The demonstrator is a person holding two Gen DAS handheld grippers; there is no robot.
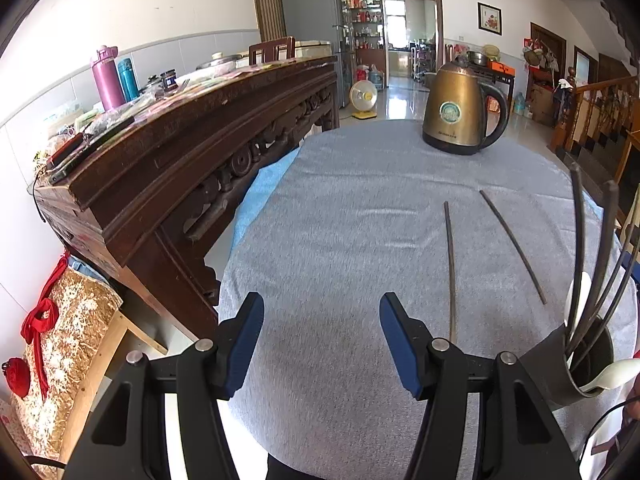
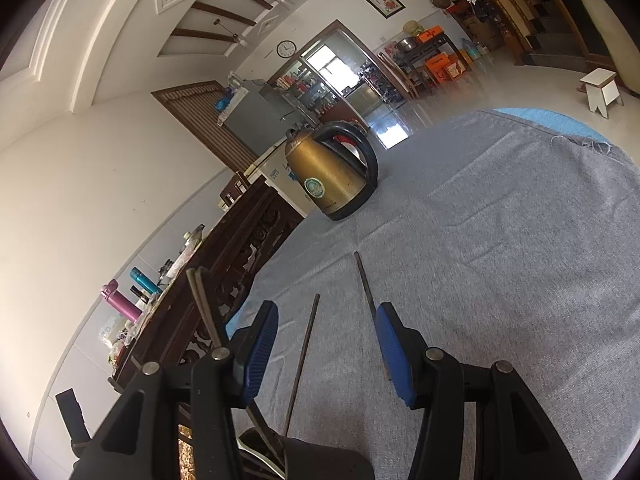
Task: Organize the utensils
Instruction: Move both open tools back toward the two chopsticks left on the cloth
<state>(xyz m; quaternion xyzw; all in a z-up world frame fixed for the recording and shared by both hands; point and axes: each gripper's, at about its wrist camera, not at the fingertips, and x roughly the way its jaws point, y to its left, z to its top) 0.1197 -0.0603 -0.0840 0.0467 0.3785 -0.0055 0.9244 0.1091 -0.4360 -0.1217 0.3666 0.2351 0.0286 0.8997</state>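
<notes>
- The carved wooden sideboard (image 1: 192, 152) stands along the left edge of the table, crowded with bottles and packets; it plays no part in the sorting and simply borders the work area.
- The left gripper (image 1: 322, 344) hovers low over a bare stretch of the grey tablecloth (image 1: 340, 208), its blue-padded jaws spread wide with nothing between them, which I read as waiting or lining up for a pick.
- The near chopstick (image 1: 451, 268) lies flat on the cloth just right of the left gripper's right finger, running away from the camera; lying loose like this, it looks not yet put away.
- The second chopstick (image 1: 514, 246) lies further right, angled and apart from the first, so each probably needs its own pinch.
- The brass kettle (image 1: 460, 110) stands upright at the far side of the cloth, well apart from the utensils and out of the way.
- The dark holder (image 1: 548, 368) sits at the right edge, already bristling with dark sticks and a white spoon (image 1: 616, 372), so it seems to be the destination for the loose pair.
- The right gripper (image 2: 326, 354) is tilted above the holder (image 2: 320, 460), jaws apart and empty, with one chopstick (image 2: 304, 360) visible on the cloth between its fingers, likely its next target.
</notes>
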